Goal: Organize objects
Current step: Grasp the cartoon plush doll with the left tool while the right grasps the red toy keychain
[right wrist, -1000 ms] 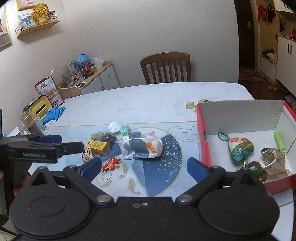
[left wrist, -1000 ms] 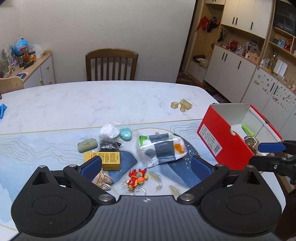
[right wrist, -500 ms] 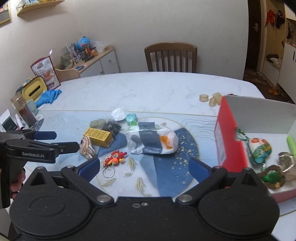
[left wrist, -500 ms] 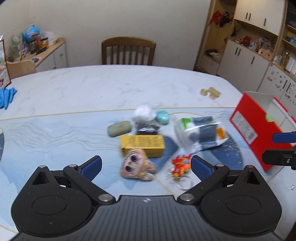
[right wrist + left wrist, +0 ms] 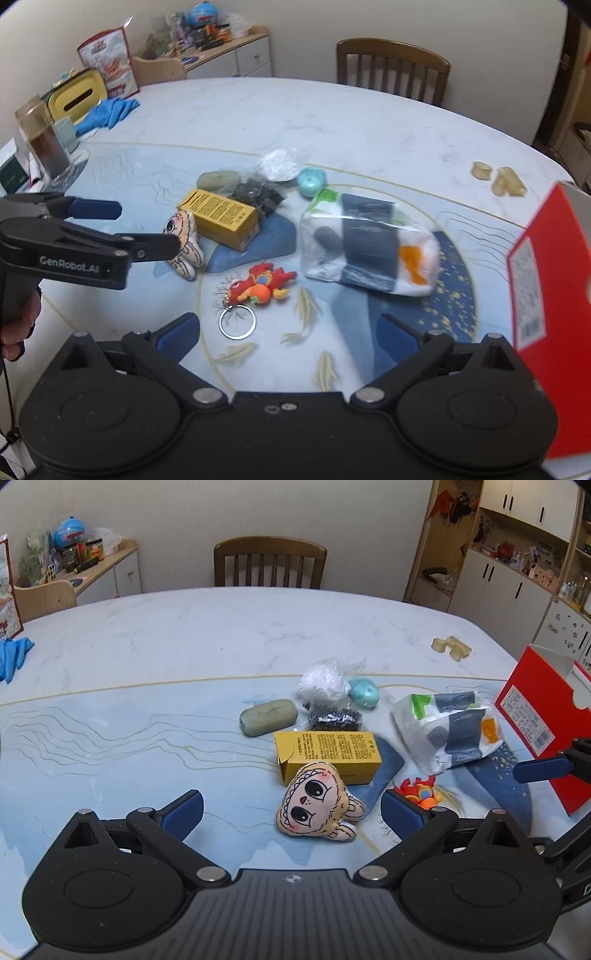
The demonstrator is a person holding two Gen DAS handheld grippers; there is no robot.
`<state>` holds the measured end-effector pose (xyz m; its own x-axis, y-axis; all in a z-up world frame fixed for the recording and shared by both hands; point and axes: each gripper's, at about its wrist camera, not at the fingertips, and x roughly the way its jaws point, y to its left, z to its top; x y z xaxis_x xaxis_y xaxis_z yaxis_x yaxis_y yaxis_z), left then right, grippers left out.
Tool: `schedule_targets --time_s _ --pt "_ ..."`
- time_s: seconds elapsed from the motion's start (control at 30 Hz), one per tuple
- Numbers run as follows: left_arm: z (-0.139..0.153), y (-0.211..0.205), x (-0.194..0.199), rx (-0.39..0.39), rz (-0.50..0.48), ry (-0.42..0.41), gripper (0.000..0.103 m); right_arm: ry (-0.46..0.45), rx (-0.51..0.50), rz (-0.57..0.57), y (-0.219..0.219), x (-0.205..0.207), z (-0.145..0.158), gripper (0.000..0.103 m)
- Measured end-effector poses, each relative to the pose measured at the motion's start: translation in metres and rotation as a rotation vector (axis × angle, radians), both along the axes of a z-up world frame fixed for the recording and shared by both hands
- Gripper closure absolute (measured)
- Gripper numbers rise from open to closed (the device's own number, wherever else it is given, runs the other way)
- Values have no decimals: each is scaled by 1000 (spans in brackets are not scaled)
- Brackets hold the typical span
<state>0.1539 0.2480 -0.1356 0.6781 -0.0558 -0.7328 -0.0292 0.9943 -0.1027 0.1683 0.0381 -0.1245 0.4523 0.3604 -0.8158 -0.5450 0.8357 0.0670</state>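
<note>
A cluster of loose objects lies on the table mat. A plush face doll (image 5: 318, 805) (image 5: 184, 240) sits just ahead of my open, empty left gripper (image 5: 291, 810). Behind it lie a yellow box (image 5: 327, 755) (image 5: 221, 218), a green soap bar (image 5: 267, 717), a black packet (image 5: 334, 718), a white bag (image 5: 323, 679), a teal toy (image 5: 364, 691) and a plastic-wrapped pack (image 5: 448, 731) (image 5: 369, 245). A red dragon keychain (image 5: 260, 286) (image 5: 419, 792) lies ahead of my open, empty right gripper (image 5: 288, 332). A red box (image 5: 543, 716) (image 5: 550, 295) stands at the right.
Beige rolls (image 5: 450, 648) lie on the far right of the table. A blue glove (image 5: 107, 110), a yellow tin (image 5: 75, 96) and a jar (image 5: 42, 142) stand at the left. A wooden chair (image 5: 269, 565) is behind the table, with cabinets (image 5: 509, 590) to the right.
My left gripper has swung left, bringing the plush doll in front of it. My right gripper has turned left from the red box interior toward the keychain and pack.
</note>
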Motion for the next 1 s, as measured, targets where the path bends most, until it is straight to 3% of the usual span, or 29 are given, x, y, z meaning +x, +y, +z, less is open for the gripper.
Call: schedule_targets --time_s 0.13,0.57,0.83,0.9,1.0 --pt "-7 0 5 -6 -2 7 0 7 -7 32 11 5 -7 3" --pt "-19 6 16 -82 -8 29 1 8 -22 69 34 20 -26 21" --pt "-19 5 16 -108 -21 31 26 7 -21 77 41 24 -32 30" --pt "-19 3 16 -110 -22 36 27 8 -15 77 42 25 -31 34" --pt "-17 0 15 -116 -38 37 40 3 -18 81 43 25 -31 41"
